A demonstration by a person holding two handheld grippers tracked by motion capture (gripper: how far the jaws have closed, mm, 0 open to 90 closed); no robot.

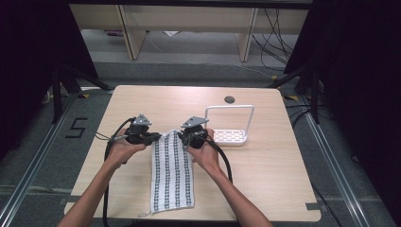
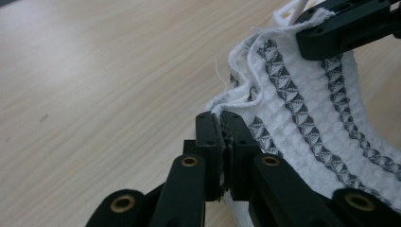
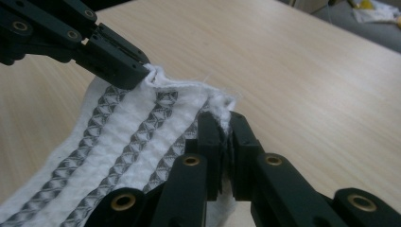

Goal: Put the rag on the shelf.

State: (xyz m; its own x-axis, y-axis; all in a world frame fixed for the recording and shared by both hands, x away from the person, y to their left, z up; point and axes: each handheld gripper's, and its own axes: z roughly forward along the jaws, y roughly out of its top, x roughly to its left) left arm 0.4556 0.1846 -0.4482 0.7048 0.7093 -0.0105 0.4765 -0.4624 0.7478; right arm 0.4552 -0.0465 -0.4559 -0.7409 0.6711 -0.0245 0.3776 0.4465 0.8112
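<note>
The white towel with grey patterned stripes [image 1: 172,172] lies lengthwise on the pale wooden surface [image 1: 265,179], its near end close to the person's edge and its far end lifted between the two hands. The left gripper [image 1: 153,138] is pressed together on the far left corner of the towel, and in the left gripper view the cloth edge bunches between the black jaws [image 2: 222,137]. The right gripper [image 1: 182,137] is likewise pinched on the far right corner [image 3: 221,137], with a fold of the hem standing up above the pads. A white rack with a tall loop handle [image 1: 230,124] stands just beyond the right hand, apart from the cloth. The step in hand looks like raising the far edge, probably to fold the towel or carry it toward the rack. To do it well, both hands should rise together and level, so the edge between them stays taut but not stretched; it sags a little now. Both pinches hold only a small bite of hem, so a sudden pull could slip a corner free. Keeping the right hand clear of the rack handle matters too, and the trailing end should drag straight, not skew sideways.
</note>
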